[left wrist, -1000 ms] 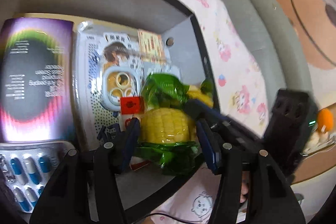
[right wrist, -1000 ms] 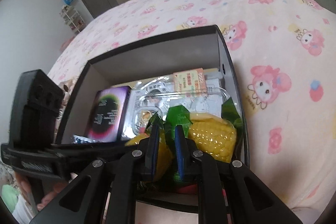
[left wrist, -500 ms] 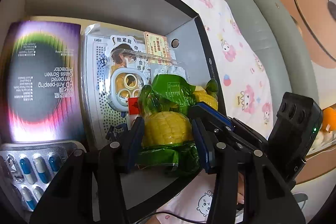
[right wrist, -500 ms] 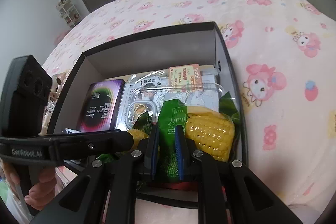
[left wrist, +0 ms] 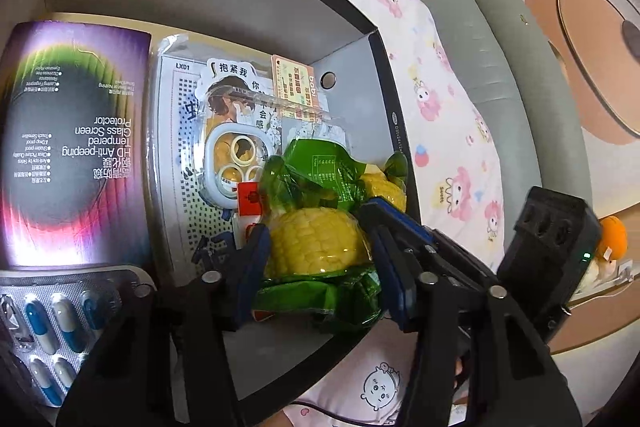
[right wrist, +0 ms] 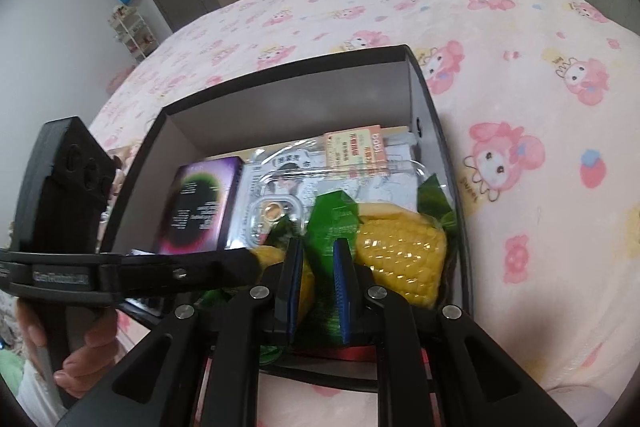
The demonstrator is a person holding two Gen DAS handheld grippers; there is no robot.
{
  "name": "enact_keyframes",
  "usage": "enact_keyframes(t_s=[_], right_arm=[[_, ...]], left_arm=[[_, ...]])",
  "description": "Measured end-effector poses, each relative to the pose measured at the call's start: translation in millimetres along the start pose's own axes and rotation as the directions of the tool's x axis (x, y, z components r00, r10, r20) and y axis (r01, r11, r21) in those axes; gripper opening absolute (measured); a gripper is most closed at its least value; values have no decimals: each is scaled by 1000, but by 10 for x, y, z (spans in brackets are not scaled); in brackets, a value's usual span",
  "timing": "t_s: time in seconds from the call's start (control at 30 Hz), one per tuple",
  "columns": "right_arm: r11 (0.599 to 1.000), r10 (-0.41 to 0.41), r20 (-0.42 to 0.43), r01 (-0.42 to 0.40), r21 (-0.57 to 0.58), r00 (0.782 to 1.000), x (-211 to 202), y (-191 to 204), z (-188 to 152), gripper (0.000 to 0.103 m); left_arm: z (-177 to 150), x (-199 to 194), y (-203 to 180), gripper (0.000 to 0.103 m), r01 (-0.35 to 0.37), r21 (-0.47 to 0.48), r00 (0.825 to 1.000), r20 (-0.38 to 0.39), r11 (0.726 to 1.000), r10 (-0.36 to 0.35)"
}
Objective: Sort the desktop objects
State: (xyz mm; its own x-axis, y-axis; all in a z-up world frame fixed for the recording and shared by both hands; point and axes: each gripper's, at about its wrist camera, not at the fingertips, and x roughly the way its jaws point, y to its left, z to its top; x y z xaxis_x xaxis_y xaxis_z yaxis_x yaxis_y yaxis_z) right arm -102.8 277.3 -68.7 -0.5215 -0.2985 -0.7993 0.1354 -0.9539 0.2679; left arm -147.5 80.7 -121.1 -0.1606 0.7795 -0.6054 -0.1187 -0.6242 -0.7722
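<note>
A dark box (left wrist: 384,75) (right wrist: 440,163) on a pink blanket holds two packaged corn cobs in green wrappers. My left gripper (left wrist: 316,259) is shut on the near corn cob (left wrist: 316,243), its blue fingers on either side. The second corn cob (right wrist: 400,255) lies against the right wall of the box. My right gripper (right wrist: 318,283) is shut on the green wrapper (right wrist: 332,227) between the two cobs. The left gripper's black body (right wrist: 60,207) reaches across the right wrist view.
In the box lie a purple screen-protector box (left wrist: 76,143), a plastic pack with a phone-ring holder (left wrist: 232,131), an orange card (left wrist: 292,87) and a blister pack of blue capsules (left wrist: 52,323). A grey sofa edge (left wrist: 500,67) runs beside the blanket (right wrist: 520,67).
Both cameras have drawn back and up a little from the box. The left gripper's fingers have closed in on the near corn cob. The right gripper stays shut on the wrapper.
</note>
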Motion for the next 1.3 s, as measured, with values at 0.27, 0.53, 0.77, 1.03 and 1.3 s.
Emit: enact_keyframes(t_s=[0.27,0.53,0.77,1.03,1.3], right_arm=[[1000,11,-57,-11,-12,998,98,33,-43,13],[992,96,37,-98,80,995,-123,-160,5,13],[993,108,23,-109,53,994,-52,-50,23,13],[1000,24,-21,-24,-2,1000,78,42,-2,13],[999,-8,-27,7,-39,1000,88,87,-48,14]], left_arm=[[-21,-92,-97,44,-111,38,991,74,993,108],[-8,-224,33,42,-74,-10,992,101,997,74],[-63,-204,-20,43,-137,27,986,95,990,134],[-19,-212,36,47,-126,5,989,76,992,125],[-64,-185,-9,54,-162,47,985,68,986,159]])
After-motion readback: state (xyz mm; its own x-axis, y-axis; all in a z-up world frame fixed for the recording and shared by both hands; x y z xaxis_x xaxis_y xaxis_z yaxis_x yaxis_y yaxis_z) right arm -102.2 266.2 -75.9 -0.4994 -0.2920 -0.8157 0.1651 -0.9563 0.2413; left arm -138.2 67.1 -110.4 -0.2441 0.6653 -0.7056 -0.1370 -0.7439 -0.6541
